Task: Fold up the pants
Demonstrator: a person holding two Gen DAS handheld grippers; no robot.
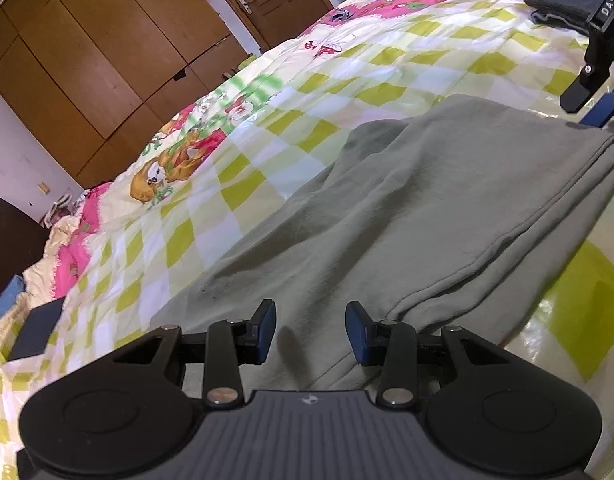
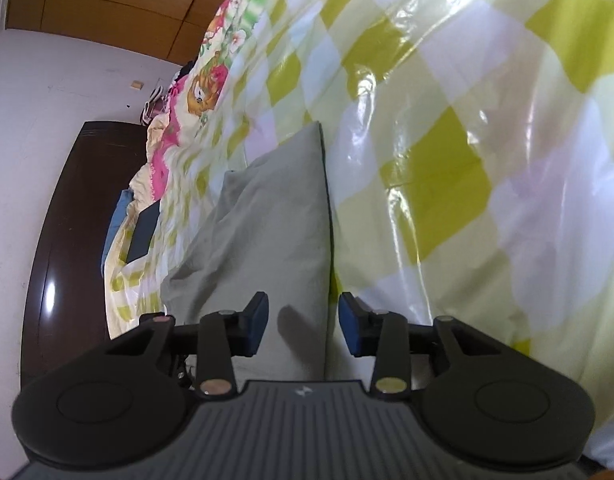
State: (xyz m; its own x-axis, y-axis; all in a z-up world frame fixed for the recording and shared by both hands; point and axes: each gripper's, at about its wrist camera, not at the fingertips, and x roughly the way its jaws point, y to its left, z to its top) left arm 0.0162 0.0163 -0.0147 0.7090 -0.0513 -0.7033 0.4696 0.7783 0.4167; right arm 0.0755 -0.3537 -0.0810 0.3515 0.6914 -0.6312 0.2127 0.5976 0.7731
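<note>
Open checked bedspread (image 1: 387, 60) around pants (image 1: 387, 208) — folded dark garment (image 1: 559, 4) far corner

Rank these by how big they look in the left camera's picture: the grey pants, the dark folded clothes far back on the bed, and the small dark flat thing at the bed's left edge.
1. grey pants
2. dark folded clothes and dark flat thing: look alike, so unranked

Both grippers look the same: left gripper (image 1: 310, 330) and right gripper (image 2: 303, 326) have black linkage arms, silver pivot screws, blue pads (image 1: 267, 330), and a ribbed grey body with a tiny logo at 6 o'clock.
</note>
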